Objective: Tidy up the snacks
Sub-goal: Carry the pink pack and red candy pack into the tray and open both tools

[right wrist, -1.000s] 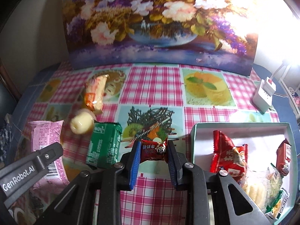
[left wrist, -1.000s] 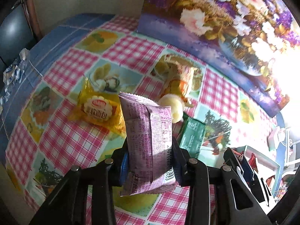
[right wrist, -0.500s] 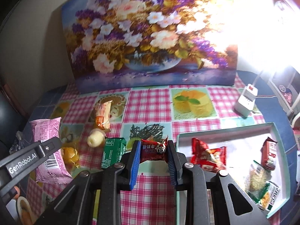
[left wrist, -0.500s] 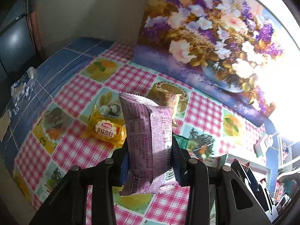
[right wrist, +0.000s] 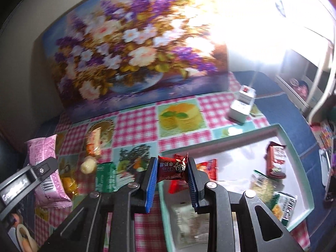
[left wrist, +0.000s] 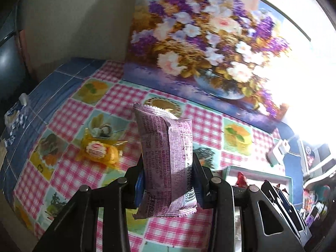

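— Two grippers, both loaded? What has the left gripper got?

— It is clamped on a purple snack packet, which stands upright between the blue pads at the centre of the left wrist view, its back seam and barcode facing the camera. The packet hangs above the checked tablecloth, clear of it.

— And the right gripper?

— Pinched on a small red candy wrapper with a cartoon face, at the centre of the right wrist view. It sits over the near left corner of the teal tray, whether above the rim or just inside I cannot tell.

— What lies in that tray?

— Several snacks: a dark red packet toward the right, a green and white packet at the lower right, a bright red wrapper just behind the gripper, and a pale clear bag low in the frame under the fingers.

— Anything left on the cloth?

— Left of centre in the right wrist view: an orange wrapped cake, a pale round sweet below it, a green packet beside that. A yellow bun pack lies at the left of the left wrist view. A flower painting stands at the back, and a white adapter sits at the right.
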